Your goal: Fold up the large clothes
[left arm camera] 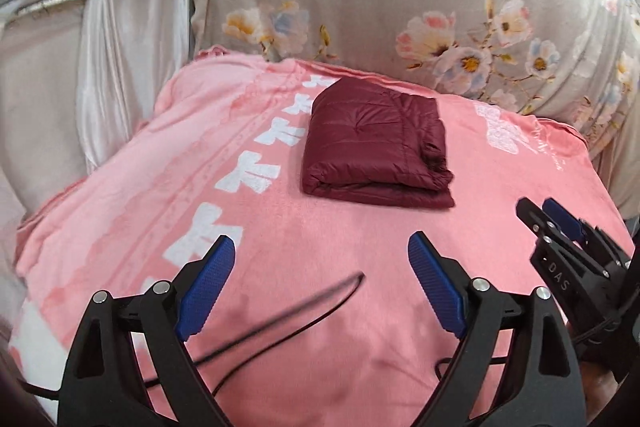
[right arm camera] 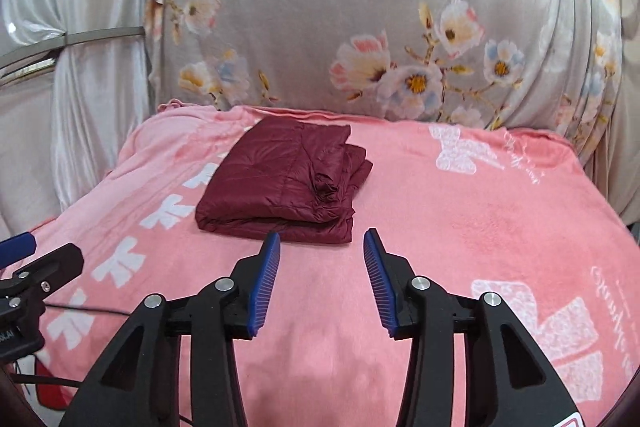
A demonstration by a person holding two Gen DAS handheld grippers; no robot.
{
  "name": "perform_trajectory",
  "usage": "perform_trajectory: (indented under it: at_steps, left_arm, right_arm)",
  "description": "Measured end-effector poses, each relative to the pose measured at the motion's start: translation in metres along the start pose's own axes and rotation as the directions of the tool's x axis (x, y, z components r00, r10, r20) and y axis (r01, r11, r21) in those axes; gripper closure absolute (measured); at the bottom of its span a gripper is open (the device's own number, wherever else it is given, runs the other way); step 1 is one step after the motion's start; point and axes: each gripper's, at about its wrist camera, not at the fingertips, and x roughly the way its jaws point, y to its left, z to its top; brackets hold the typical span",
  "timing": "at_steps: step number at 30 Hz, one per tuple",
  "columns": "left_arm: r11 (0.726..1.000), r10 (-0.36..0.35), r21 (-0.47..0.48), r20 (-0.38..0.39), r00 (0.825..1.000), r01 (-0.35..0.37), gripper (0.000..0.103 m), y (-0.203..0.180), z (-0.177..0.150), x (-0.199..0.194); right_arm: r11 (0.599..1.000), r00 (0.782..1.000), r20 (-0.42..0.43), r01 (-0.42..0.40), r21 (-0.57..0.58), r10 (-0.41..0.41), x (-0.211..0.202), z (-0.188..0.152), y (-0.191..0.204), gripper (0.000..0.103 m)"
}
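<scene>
Seemingly done: garment folded, both tools clear of it.

Behind everything, a floral grey cover [right arm camera: 360, 27] and pale satin curtain [left arm camera: 120, 27]; below them, a pink blanket [right arm camera: 460, 227] with white lettering spread flat as the work surface. Lying toward its far middle, a maroon quilted jacket [left arm camera: 372, 143], folded into a compact rectangular stack, edges roughly squared, layered ends bunched on its right side. No sleeve or hem trailing loose, so probably nothing left beyond a tidy-up. Nearer the camera, left gripper [left arm camera: 320, 287] spread wide and empty; right gripper [right arm camera: 322, 283] part-open, gripping nothing, just short of the jacket's near edge.
</scene>
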Motion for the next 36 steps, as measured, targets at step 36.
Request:
perform_trajectory:
  at_steps: [36]
  left_arm:
    - [0.996, 0.089, -0.004, -0.038, 0.995, -0.089, 0.007, -0.028, -0.015, -0.024]
  right_arm:
    - [0.997, 0.994, -0.078, 0.077, 0.018, -0.076, -0.028, -0.019, 0.001, 0.048]
